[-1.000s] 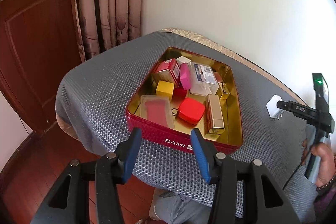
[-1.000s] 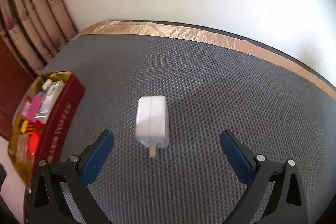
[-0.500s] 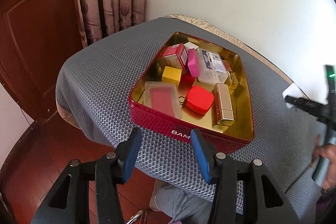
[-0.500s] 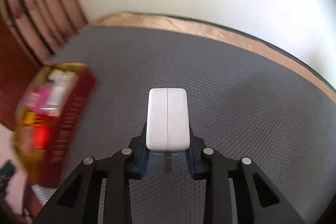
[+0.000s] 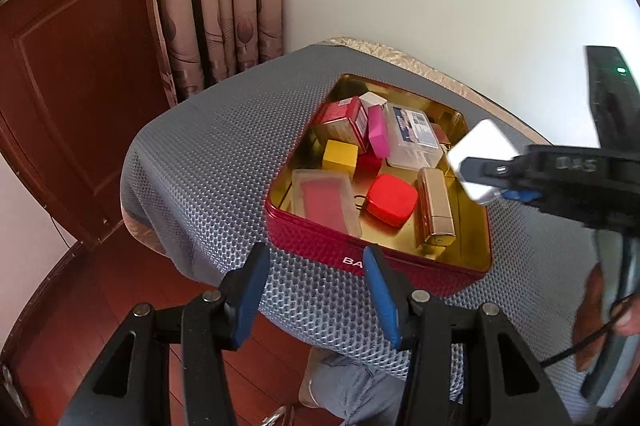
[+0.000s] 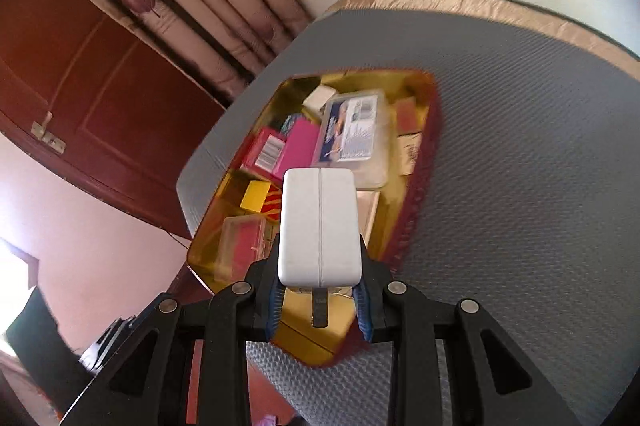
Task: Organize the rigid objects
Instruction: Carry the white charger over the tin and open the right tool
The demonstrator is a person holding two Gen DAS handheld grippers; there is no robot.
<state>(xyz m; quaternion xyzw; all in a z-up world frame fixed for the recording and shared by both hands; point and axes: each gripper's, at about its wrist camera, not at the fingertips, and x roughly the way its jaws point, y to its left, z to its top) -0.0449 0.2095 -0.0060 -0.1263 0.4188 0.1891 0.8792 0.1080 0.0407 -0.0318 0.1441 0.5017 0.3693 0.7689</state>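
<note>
One grey-matted worktop [image 5: 224,154] carries red tin [image 5: 320,246], gold inside, crowded with small boxes; right gripper [image 6: 320,302] above tin, fingers [image 6: 276,302] just closed, clamping white charger [image 6: 319,226] by its sides, prong toward camera; left gripper [image 5: 316,290] short of tin's near wall, fingers part-open, empty.

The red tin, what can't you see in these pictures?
- Tin lettering, left wrist view: only "BA" shows; the left gripper covers the rest.
- Tin's near part, right wrist view: the white charger, shut in the right gripper, hides the things behind it.
- Clear box label, right wrist view: too blurred to read.
- The person's hand, left wrist view: cut off by the edge.
</note>
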